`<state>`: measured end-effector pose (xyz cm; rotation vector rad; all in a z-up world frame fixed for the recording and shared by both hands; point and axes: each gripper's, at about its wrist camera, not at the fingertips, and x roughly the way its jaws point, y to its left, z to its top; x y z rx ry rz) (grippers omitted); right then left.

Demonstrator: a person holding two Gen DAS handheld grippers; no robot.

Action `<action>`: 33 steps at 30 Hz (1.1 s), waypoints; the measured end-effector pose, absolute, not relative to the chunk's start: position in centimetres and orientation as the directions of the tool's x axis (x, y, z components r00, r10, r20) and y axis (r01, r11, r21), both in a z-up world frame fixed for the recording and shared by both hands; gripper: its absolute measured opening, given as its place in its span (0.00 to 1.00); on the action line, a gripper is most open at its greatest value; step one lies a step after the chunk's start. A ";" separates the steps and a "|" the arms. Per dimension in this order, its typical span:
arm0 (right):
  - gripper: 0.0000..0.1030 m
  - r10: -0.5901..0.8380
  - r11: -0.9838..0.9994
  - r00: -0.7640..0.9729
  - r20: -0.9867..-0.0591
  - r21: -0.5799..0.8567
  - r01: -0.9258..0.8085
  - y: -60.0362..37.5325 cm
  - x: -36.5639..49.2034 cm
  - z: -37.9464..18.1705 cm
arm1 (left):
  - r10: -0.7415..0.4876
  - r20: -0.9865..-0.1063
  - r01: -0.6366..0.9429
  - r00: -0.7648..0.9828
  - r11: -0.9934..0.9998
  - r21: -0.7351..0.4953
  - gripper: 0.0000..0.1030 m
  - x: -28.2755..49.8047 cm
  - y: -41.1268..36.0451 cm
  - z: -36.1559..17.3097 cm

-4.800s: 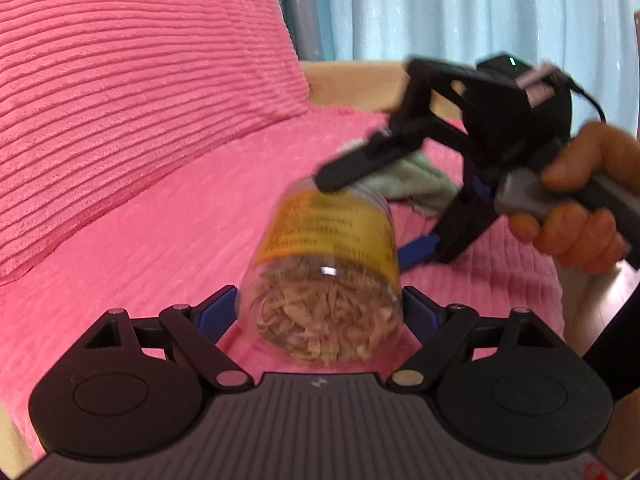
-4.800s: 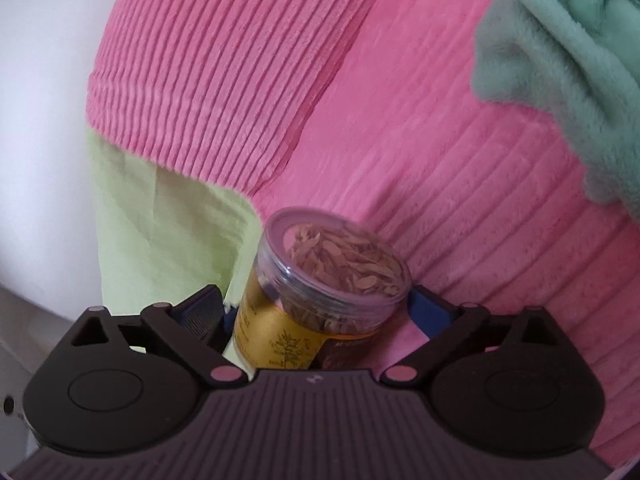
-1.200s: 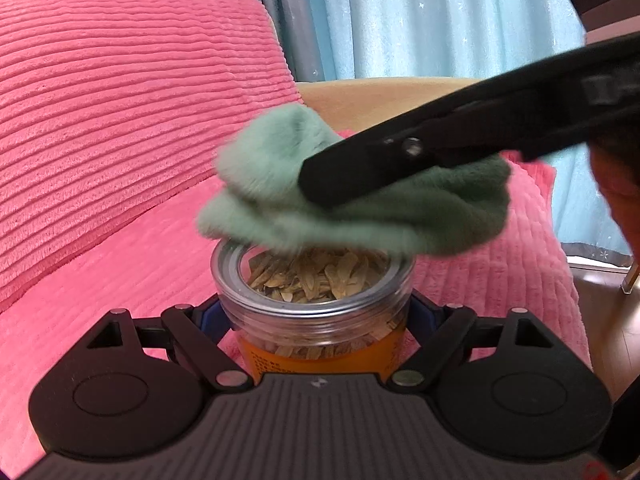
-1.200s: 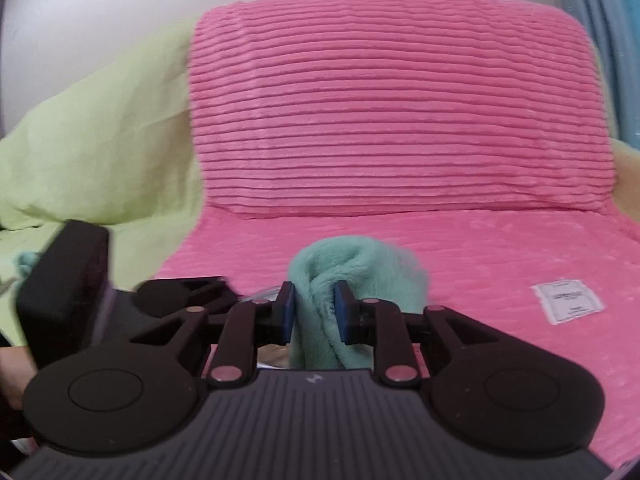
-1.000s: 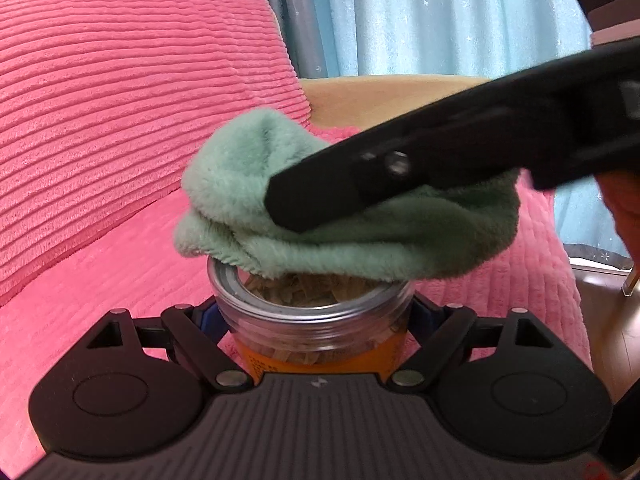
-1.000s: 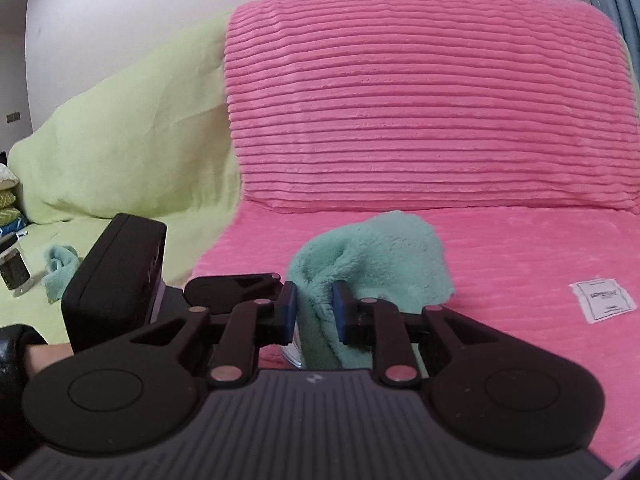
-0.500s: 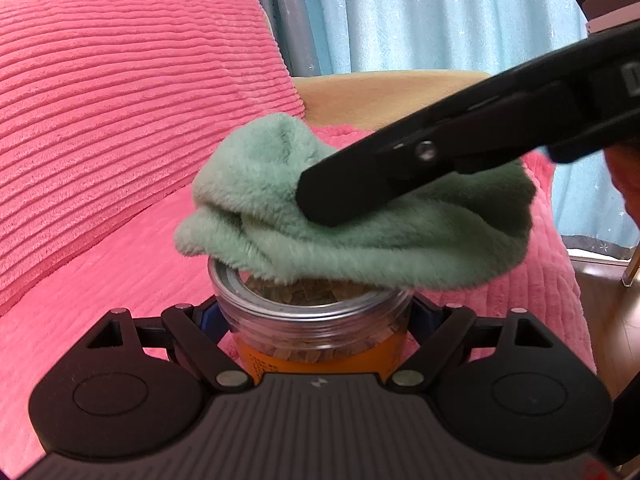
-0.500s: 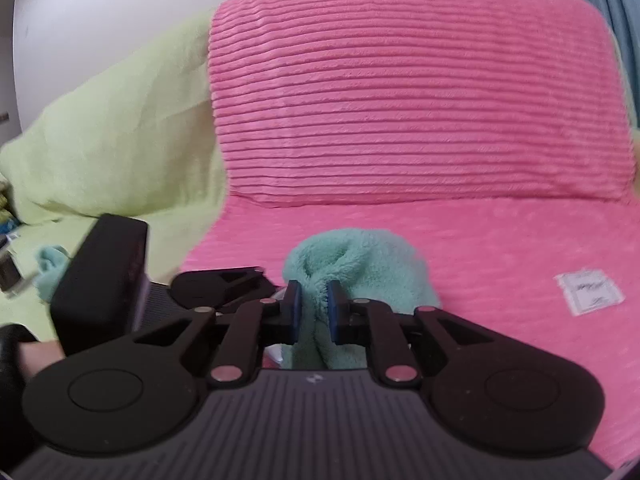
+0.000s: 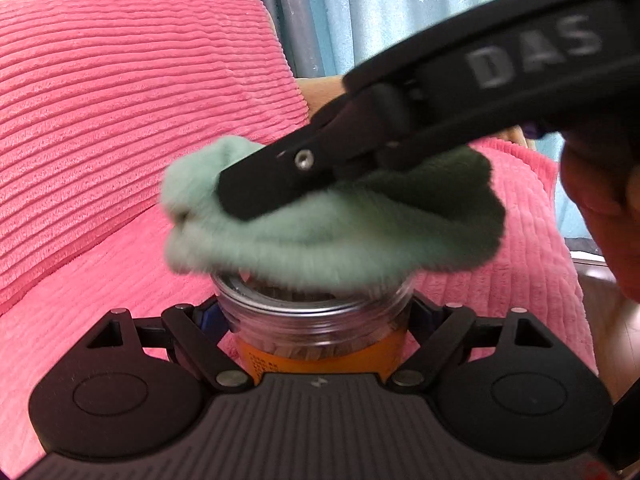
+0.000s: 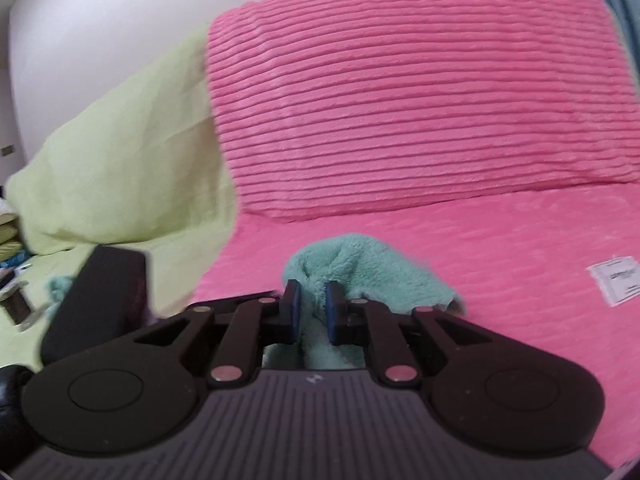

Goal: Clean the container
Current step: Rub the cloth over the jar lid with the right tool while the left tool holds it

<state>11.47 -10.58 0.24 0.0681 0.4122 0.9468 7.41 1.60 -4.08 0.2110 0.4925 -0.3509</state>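
Nearest us in the left wrist view, the left gripper [image 9: 316,320] has its jaws clamped on either side of the jar [image 9: 320,336], a clear container with an orange label, held upright just in front of the gripper body. We can make out brownish contents through the clear wall below the rim. Right on top of the jar's mouth sits the cloth [image 9: 328,216], a fluffy green bundle, blurred, covering the opening and spilling past the rim on both sides. Over it comes the right gripper [image 9: 256,188], reaching in from the upper right, and in its own view [image 10: 311,312] we see its blue pads pinched tight on a fold of the cloth [image 10: 360,272]. At the right edge of the left view, part of a hand [image 9: 600,208] shows. Beyond all this lies the pink sofa [image 10: 420,100], ribbed seat and back cushion, with a white tag [image 10: 614,280] on the seat at right, a green blanket [image 10: 120,168] at far left, and blue curtains [image 9: 360,20] farthest back.
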 end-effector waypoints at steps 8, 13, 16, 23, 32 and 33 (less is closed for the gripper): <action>0.09 0.710 0.690 0.607 -0.357 0.180 -0.701 -13.0 12.1 0.5 | -0.273 -0.494 0.379 0.826 0.917 0.126 0.83 7.2 1.3 -4.2; 0.10 0.739 0.656 0.562 -0.371 0.211 -0.724 -14.1 10.6 0.6 | -0.273 -0.494 0.375 0.825 0.919 0.118 0.83 7.2 1.5 -4.3; 0.10 0.784 0.608 0.509 -0.356 0.272 -0.746 -13.9 10.1 0.7 | -0.273 -0.494 0.373 0.825 0.921 0.115 0.83 7.8 1.7 -4.2; 0.10 0.793 0.601 0.516 -0.323 0.278 -0.749 -12.5 10.8 0.5 | -0.271 -0.494 0.369 0.826 0.923 0.110 0.83 7.3 1.4 -4.3; 0.08 0.735 0.674 0.606 -0.305 0.231 -0.701 -12.2 12.0 0.2 | -0.272 -0.492 0.373 0.827 0.920 0.118 0.83 7.0 1.3 -4.4; 0.08 0.725 0.685 0.616 -0.308 0.224 -0.694 -12.5 12.0 0.2 | -0.272 -0.492 0.373 0.827 0.920 0.119 0.83 7.0 1.3 -4.4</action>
